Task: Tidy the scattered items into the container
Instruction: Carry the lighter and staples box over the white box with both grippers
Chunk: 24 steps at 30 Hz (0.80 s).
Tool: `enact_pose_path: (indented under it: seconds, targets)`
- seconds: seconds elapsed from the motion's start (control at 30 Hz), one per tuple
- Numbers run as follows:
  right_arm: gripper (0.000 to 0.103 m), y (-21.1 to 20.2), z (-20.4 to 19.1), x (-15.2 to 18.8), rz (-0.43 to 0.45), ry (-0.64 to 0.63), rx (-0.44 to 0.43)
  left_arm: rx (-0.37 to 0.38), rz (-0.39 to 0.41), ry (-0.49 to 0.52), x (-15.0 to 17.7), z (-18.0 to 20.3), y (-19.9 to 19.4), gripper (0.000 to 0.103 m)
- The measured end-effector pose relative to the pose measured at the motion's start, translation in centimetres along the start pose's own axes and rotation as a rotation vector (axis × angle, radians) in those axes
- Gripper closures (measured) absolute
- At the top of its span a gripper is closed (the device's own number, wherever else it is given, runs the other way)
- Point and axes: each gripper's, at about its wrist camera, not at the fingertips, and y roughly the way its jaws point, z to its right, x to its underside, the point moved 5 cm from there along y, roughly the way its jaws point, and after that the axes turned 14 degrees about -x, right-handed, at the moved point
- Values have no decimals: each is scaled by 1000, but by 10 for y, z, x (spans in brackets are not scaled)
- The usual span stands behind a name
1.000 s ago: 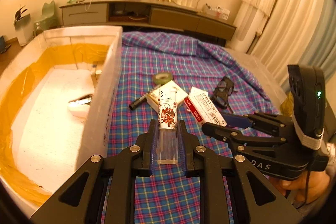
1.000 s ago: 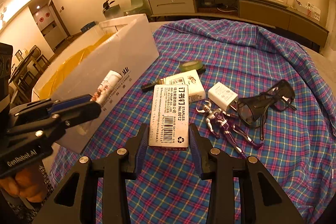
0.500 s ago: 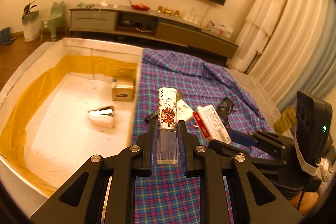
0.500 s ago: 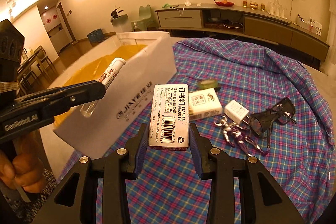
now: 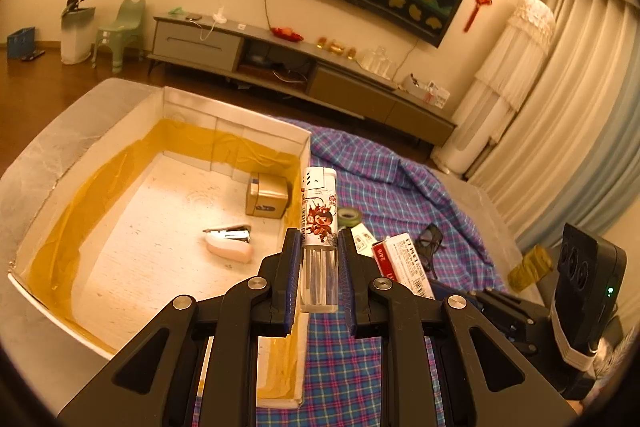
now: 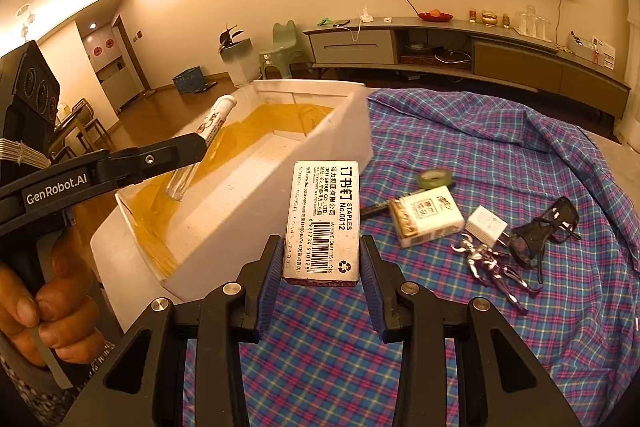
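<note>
My left gripper is shut on a clear lighter with a cartoon print, held in the air over the right wall of the white foam box. The box holds a gold box and a pink stapler. My right gripper is shut on a staples box, held above the plaid cloth beside the foam box. The left gripper with the lighter also shows in the right wrist view, over the box's inside.
On the plaid cloth lie a tape roll, a black pen, a white carton, a white charger, a silver figurine and dark glasses. A TV cabinet stands behind.
Both grippers have risen and moved left toward the foam box. The lighter has gone from above the cloth to over the box's right wall. The staples box is nearer the box wall.
</note>
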Motion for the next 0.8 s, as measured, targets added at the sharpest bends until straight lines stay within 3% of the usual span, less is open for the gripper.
enact_pose_path:
  seconds: [0.8]
  targets:
    - [63,8,-72,-42,0,-125,22,25,44,-105,-19,-33,-23,84]
